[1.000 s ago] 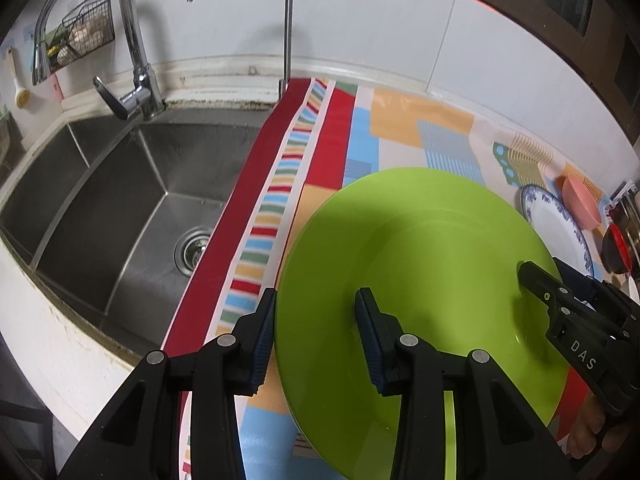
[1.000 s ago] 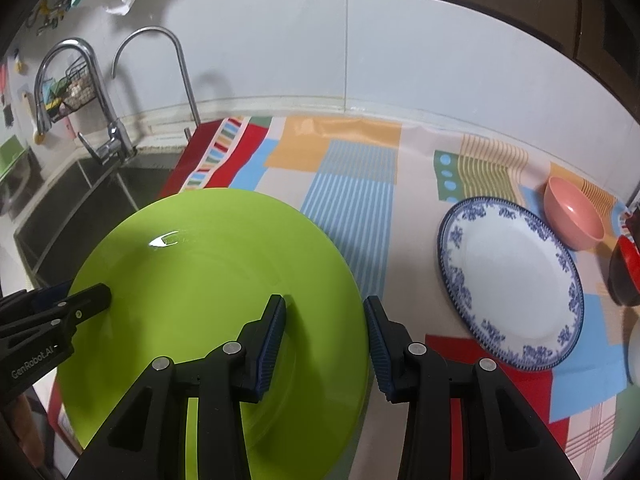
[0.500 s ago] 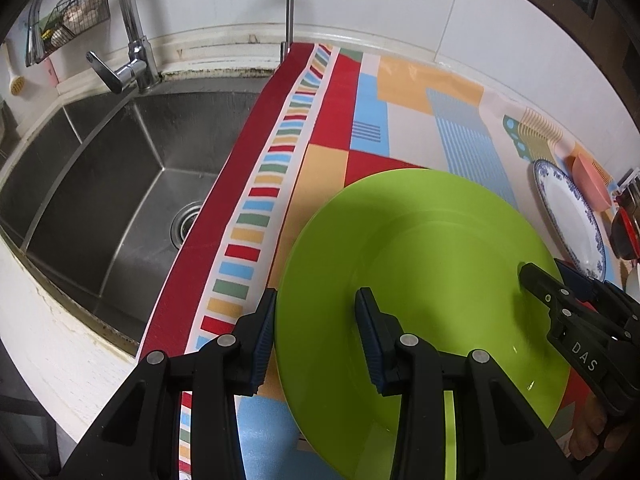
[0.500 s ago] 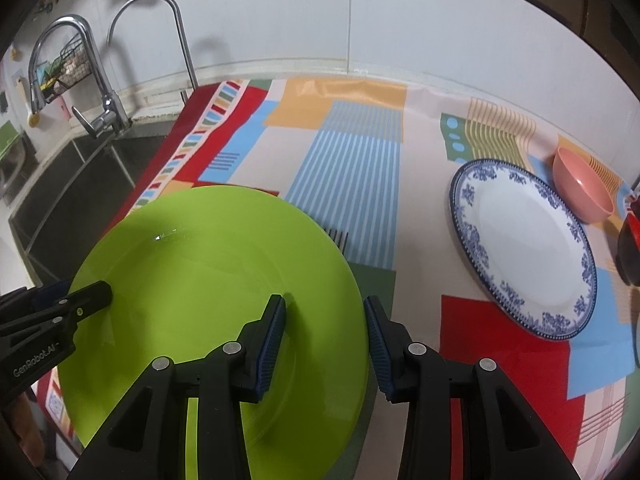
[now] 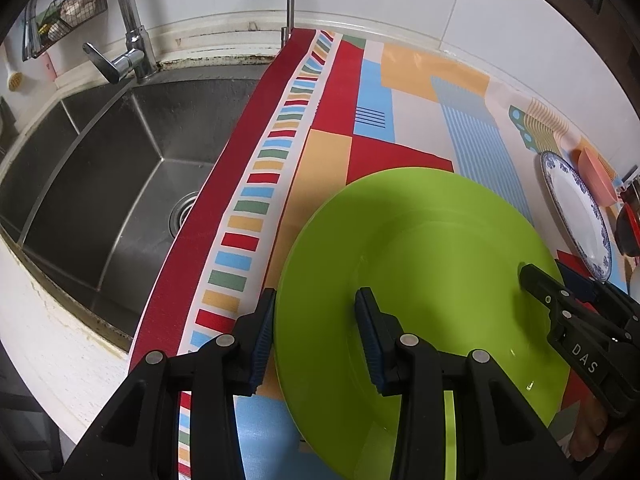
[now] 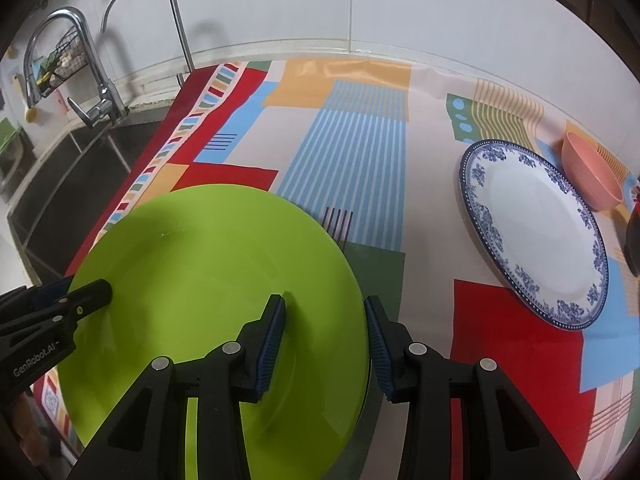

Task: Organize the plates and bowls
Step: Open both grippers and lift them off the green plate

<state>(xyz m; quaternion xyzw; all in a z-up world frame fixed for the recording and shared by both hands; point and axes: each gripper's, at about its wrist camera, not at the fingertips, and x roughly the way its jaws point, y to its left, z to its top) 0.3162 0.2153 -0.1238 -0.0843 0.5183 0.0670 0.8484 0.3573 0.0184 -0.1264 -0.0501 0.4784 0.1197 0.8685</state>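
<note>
A large lime-green plate (image 5: pixel 420 248) hangs low over the patterned cloth, held by its two opposite rims. My left gripper (image 5: pixel 316 336) is shut on the plate's left rim, one finger above it and one below. My right gripper (image 6: pixel 326 334) is shut on the right rim of the same green plate (image 6: pixel 208 256). Each gripper also shows in the other's view: the right gripper (image 5: pixel 560 300) at the plate's far side, the left gripper (image 6: pixel 80 300) likewise. A blue-patterned white plate (image 6: pixel 532 232) lies on the cloth to the right, with a pink bowl (image 6: pixel 592 176) behind it.
A steel sink (image 5: pixel 100 184) with a tap (image 5: pixel 128 40) lies left of the cloth-covered counter (image 6: pixel 360 152). A dark red-rimmed bowl (image 5: pixel 628 228) sits at the far right edge. A tiled wall runs along the back. A wire basket (image 5: pixel 64 8) hangs above the sink.
Both grippers have come down together with the green plate, which now sits closer to the cloth. The grip on both rims is unchanged.
</note>
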